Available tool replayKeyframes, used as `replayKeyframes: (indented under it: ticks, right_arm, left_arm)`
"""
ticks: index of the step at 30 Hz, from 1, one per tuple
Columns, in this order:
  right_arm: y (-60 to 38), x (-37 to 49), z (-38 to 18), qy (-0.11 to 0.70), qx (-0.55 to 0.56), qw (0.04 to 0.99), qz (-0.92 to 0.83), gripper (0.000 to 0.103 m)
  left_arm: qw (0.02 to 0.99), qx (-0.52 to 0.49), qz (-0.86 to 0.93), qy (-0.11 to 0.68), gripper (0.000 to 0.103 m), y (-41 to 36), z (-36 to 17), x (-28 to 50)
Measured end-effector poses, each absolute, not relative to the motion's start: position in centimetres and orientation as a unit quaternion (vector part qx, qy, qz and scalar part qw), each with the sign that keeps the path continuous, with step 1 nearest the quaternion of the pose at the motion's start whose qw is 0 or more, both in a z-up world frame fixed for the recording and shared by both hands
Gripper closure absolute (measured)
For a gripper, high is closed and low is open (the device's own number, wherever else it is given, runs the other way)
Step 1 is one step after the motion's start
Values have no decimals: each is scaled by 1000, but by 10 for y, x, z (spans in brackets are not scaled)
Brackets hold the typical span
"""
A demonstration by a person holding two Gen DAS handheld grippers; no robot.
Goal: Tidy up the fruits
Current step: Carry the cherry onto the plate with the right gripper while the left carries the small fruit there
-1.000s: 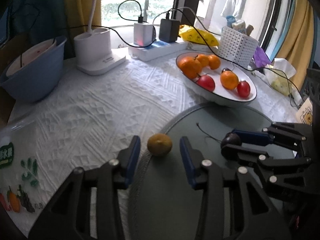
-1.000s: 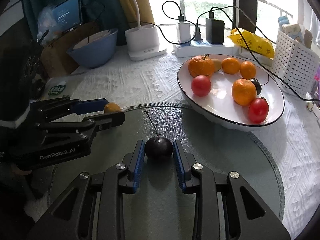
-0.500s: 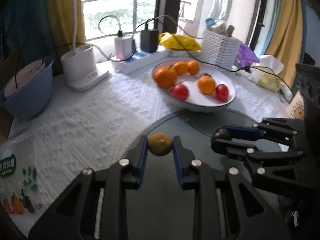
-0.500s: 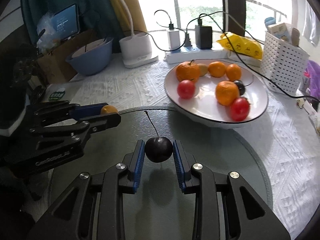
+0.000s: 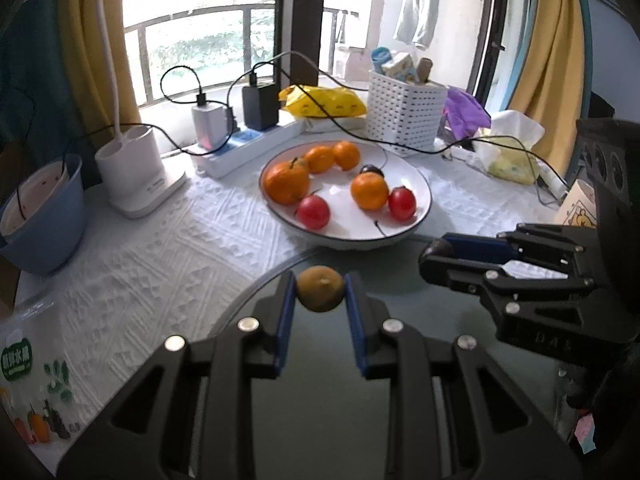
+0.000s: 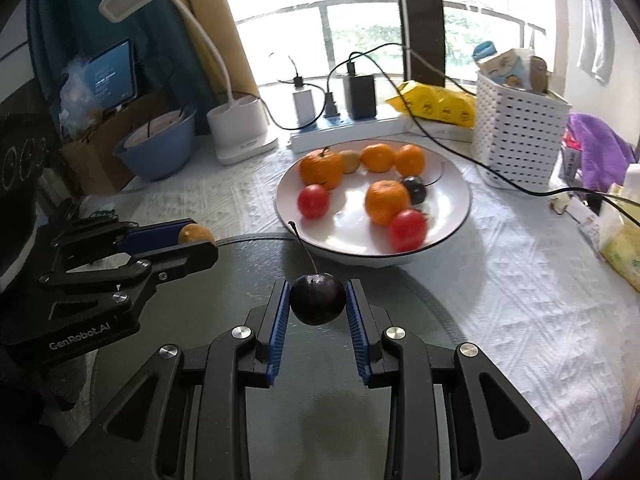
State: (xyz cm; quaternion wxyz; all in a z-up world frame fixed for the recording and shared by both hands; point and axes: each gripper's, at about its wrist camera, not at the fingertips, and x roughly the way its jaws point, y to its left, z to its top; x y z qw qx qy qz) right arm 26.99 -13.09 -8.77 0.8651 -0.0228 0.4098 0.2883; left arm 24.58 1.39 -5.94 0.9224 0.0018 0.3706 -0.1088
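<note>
Gripping a small brownish-orange fruit (image 5: 320,289) between its two blue pads (image 5: 285,312), the left gripper (image 5: 320,292) hangs above the dark round mat (image 5: 320,420), on the near side of the white fruit plate (image 5: 422,188). Its jaws are closed down to the fruit's width, one pad touching each side. The right gripper (image 6: 318,300) is likewise closed on a dark cherry (image 6: 317,298), pads pressing both flanks, and the cherry's long stem (image 6: 305,249) rises toward the plate's near rim. Both held fruits are lifted clear of the mat, near the plate but outside it.

On the plate lie four oranges; the largest (image 6: 322,168) sits at the plate's far left, with a red fruit (image 6: 313,201) just in front of it. A second red fruit (image 6: 408,229) rests near the front rim, touching an orange (image 6: 386,202), and another dark cherry (image 6: 415,189) lies just behind that orange. A small brownish fruit (image 6: 350,161) sits at the back, beside the largest orange.

Beyond the plate stands a white perforated basket (image 6: 520,136) to its right and a power strip (image 6: 348,132) behind it; a blue bowl (image 6: 156,148) sits well to its left.
</note>
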Motion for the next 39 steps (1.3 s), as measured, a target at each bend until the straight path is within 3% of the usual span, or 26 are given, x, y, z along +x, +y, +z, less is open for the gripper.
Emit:
replayKeyframes:
  ticks: [39]
  right_arm:
    - [-196, 303, -86, 397, 33, 882, 252, 72]
  left_arm:
    - [913, 2, -130, 387, 76, -30, -68, 313]
